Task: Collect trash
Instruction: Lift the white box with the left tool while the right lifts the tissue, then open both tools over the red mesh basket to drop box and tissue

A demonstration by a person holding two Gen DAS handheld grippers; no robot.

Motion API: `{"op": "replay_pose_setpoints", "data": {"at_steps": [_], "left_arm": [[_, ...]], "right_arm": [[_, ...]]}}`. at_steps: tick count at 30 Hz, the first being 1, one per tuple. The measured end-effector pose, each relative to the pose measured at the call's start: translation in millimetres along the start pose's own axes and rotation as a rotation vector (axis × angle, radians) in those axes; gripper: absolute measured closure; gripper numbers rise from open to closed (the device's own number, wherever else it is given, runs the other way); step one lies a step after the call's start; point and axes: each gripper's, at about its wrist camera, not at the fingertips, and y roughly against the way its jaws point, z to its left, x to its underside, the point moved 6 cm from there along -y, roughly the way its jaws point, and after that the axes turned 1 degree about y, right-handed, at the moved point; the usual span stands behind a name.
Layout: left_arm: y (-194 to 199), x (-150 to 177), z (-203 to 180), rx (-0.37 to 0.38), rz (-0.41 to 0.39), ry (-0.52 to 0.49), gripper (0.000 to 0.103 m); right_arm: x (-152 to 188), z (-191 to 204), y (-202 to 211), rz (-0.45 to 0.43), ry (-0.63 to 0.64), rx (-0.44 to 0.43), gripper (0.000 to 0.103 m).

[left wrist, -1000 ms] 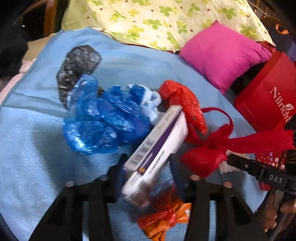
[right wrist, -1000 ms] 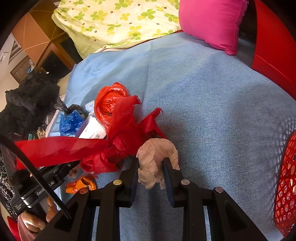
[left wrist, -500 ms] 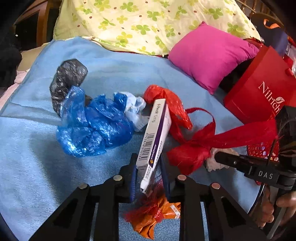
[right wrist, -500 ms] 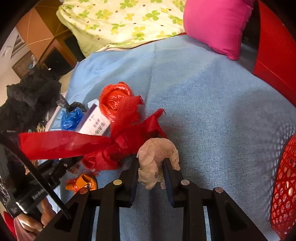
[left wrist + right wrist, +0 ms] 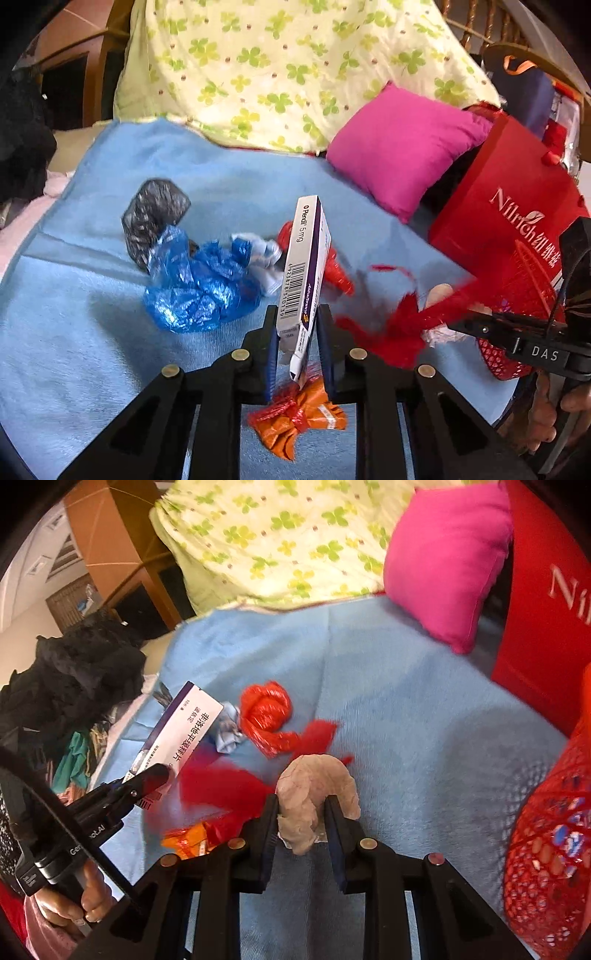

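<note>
My left gripper point(image 5: 295, 332) is shut on a white and purple medicine box point(image 5: 304, 266), held on edge above the blue blanket point(image 5: 74, 350). The same box point(image 5: 184, 734) shows at the left of the right wrist view. My right gripper point(image 5: 301, 816) is shut on a crumpled beige paper wad point(image 5: 314, 790), lifted off the blanket. A red plastic bag point(image 5: 266, 712) with a trailing red strip lies just beyond the wad. An orange wrapper point(image 5: 299, 417) sits below the left gripper. Blue plastic point(image 5: 195, 288) and a grey foil ball point(image 5: 153, 214) lie to the left.
A red mesh basket point(image 5: 546, 830) stands at the right, with a red paper bag point(image 5: 517, 206) behind it. A pink cushion point(image 5: 402, 147) and a clover-print pillow point(image 5: 277, 66) lie at the back. Dark clothes point(image 5: 74, 679) are piled at the left edge.
The left jaws closed on the box and raised it upright. The right gripper rose with the paper wad. The red strip shifted and blurred between the grippers.
</note>
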Motion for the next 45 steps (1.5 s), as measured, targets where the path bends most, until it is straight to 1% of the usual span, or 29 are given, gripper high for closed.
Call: {"op": "replay_pose_setpoints", "data": {"at_steps": [4, 10, 13, 18, 23, 28, 36, 40, 45], "left_arm": [[21.3, 1.0, -8.7, 0.0, -0.053, -0.024, 0.082], [42.6, 9.6, -22.6, -0.003, -0.088, -0.06, 0.082], [53.9, 12.0, -35.6, -0.014, -0.127, -0.086, 0.082], [72.8, 12.3, -67.9, 0.037, -0.178, -0.1, 0.082], [81.1, 14.0, -108.9, 0.11, -0.185, -0.117, 0.082], [81.7, 10.9, -147.8, 0.167, -0.179, -0.148, 0.082], [78.0, 6.9, -224.7, 0.242, -0.162, -0.242, 0.082], [68.3, 10.5, -260.3, 0.273, -0.134, -0.279, 0.082], [47.6, 18.0, -298.4, 0.286, -0.086, -0.315, 0.08]], "right_arm": [[-2.9, 1.2, 25.6, -0.054, -0.001, -0.019, 0.077], [-8.8, 2.7, 64.3, -0.146, 0.004, -0.057, 0.077], [-8.8, 0.4, 80.6, -0.19, 0.001, -0.074, 0.077], [-6.4, -7.2, 109.0, -0.263, -0.006, -0.09, 0.077], [-3.1, -24.8, 146.0, -0.369, -0.02, -0.092, 0.077], [2.5, -55.9, 180.0, -0.45, -0.076, -0.07, 0.077], [9.4, -132.7, 219.0, -0.527, -0.241, -0.031, 0.077], [12.7, -167.1, 224.3, -0.527, -0.335, -0.04, 0.077], [18.8, -203.6, 223.6, -0.5, -0.445, -0.025, 0.074]]}}
